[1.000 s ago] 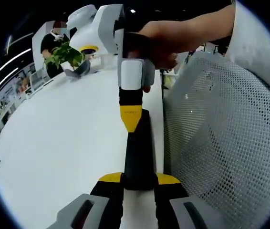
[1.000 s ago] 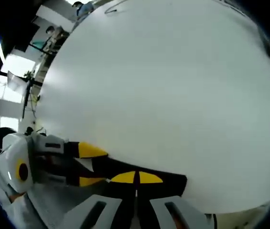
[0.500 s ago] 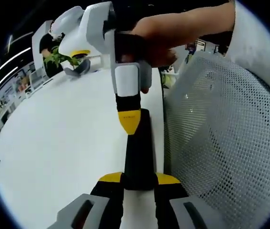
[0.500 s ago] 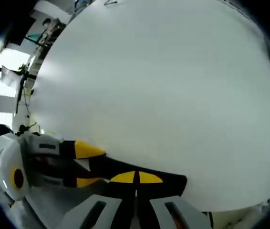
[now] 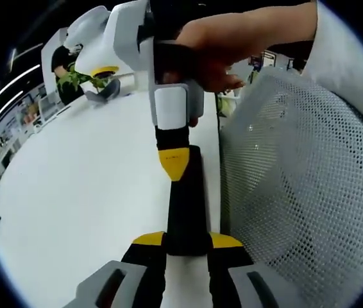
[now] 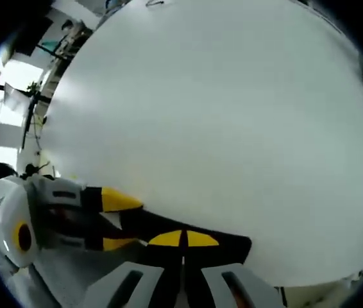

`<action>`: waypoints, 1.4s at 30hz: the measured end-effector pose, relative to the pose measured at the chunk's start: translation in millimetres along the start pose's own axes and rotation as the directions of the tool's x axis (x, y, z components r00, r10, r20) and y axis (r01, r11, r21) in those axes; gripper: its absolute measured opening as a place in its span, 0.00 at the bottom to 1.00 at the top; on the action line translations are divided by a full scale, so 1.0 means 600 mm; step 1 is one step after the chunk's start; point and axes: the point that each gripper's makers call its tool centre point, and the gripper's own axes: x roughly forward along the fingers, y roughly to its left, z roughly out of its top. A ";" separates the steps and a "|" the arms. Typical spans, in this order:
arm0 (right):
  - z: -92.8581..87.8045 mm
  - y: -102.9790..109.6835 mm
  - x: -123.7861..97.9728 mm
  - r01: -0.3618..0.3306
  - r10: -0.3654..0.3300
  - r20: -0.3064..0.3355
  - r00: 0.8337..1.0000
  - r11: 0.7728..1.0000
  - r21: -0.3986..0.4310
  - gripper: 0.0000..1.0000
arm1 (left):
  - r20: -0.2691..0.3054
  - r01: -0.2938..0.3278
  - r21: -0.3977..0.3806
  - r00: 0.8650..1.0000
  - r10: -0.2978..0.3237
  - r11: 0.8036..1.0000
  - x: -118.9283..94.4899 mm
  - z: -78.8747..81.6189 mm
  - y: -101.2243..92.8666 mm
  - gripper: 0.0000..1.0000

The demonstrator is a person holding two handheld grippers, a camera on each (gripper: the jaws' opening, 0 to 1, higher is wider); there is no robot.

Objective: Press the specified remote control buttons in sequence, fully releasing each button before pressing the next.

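Note:
In the left gripper view a long black remote (image 5: pixel 185 212) runs away from me, its near end clamped between the yellow fingertips (image 5: pixel 149 239) of my left gripper (image 5: pixel 186 240). My right gripper (image 5: pixel 174 163), held by a person's hand (image 5: pixel 213 48), comes down from above, jaws shut, its yellow tip on the remote's far part. In the right gripper view my right gripper (image 6: pixel 183 239) is shut, tips together over the remote (image 6: pixel 233 244), and the left gripper (image 6: pixel 118 222) holds it from the left. No buttons are visible.
A wide white table (image 5: pixel 79 179) lies under everything. A white mesh chair back (image 5: pixel 303 186) stands close on the right in the left gripper view. A green plant (image 5: pixel 72 77) sits at the table's far end.
The right gripper's body has shifted slightly left and nearer to the left camera. Its yellow tip stays at about the same spot on the remote. The left gripper's hold is unchanged.

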 end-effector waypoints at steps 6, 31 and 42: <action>-0.008 -0.003 -0.015 -0.014 0.012 0.060 0.998 1.000 0.022 0.00 | 0.000 -0.001 0.002 1.000 0.001 1.000 -0.001 0.000 -0.001 0.24; -0.024 0.004 0.002 -0.005 0.005 0.009 1.000 0.999 -0.040 0.00 | 0.010 0.001 0.003 1.000 -0.001 1.000 -0.001 0.000 0.000 0.24; -0.025 0.005 0.003 0.082 -0.080 0.024 0.997 0.987 -0.137 0.00 | 0.009 0.002 -0.004 1.000 -0.002 1.000 0.000 -0.001 0.001 0.24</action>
